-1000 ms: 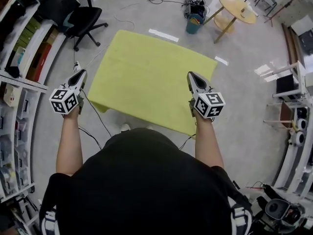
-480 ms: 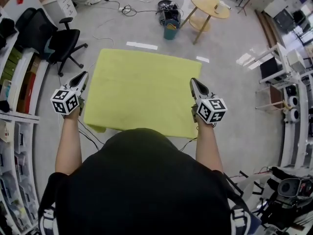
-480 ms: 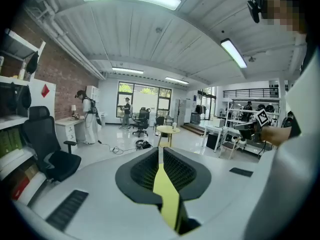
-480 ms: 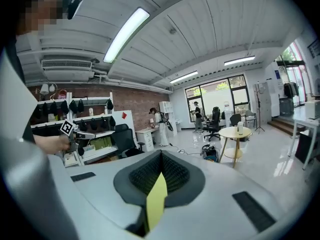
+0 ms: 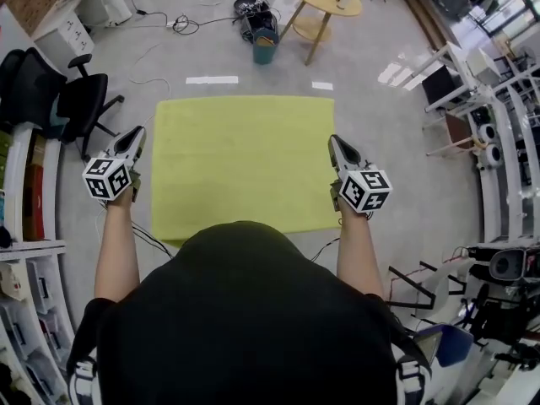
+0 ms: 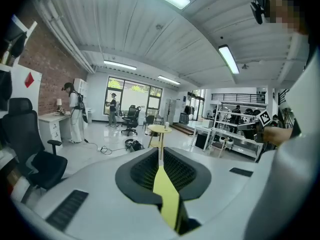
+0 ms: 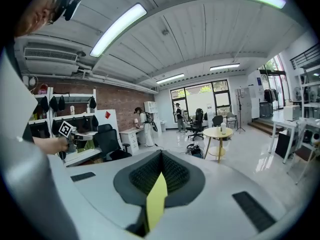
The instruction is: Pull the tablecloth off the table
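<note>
Now we have swung round with the yellow tablecloth (image 5: 240, 163): a second ago it hung skewed with one corner drooping, and it is now spread square and nearly flat in front of us over the floor (image 5: 388, 150), with no desk showing beneath, so we judge it already pulled off. Our left gripper (image 5: 137, 132) pinches its left edge and our right gripper (image 5: 335, 142) its right edge, each pair of fingers nearly together on a thin fold. It looks plain, soft and lightly creased, stretched between both holds.
</note>
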Demonstrator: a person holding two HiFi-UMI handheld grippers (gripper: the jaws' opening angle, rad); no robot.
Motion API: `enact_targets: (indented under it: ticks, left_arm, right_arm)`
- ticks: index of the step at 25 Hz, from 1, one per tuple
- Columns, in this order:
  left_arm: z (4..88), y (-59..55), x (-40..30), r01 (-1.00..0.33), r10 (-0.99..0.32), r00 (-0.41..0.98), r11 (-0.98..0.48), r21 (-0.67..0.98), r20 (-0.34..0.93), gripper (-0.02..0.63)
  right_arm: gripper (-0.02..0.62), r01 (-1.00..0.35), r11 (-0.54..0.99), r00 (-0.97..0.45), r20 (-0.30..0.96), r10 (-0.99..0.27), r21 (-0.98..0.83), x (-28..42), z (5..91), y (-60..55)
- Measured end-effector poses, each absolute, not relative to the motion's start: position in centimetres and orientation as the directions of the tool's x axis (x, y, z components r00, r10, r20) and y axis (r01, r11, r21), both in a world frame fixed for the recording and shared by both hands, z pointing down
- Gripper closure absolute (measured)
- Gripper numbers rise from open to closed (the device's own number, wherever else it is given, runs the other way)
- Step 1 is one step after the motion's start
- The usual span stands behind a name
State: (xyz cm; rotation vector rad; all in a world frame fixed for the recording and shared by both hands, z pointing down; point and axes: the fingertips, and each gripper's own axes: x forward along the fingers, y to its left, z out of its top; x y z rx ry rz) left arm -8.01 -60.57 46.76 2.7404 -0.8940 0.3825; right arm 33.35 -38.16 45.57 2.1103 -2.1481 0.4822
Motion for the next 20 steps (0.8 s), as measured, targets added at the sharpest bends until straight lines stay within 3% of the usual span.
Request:
enact_targets:
  ticks: [9, 20]
  left_arm:
    - [48.5, -62.6, -7.8, -0.544, -0.472, 0.813, -0.824, 0.158, 0.34, 0.56]
    - [49.4, -61.5, -6.6, -0.572, -0.496, 0.792, -0.806, 0.149, 0.356, 0.56]
  right_arm:
    - [0.577, -0.98, -0.13, 0.077, 0.316, -0.946, -0.149, 34.3, 45.9, -37.8]
    - [0.577, -0.972, -0.171, 0.105, 0.351, -0.93, -0.16, 37.6, 47.9, -36.0]
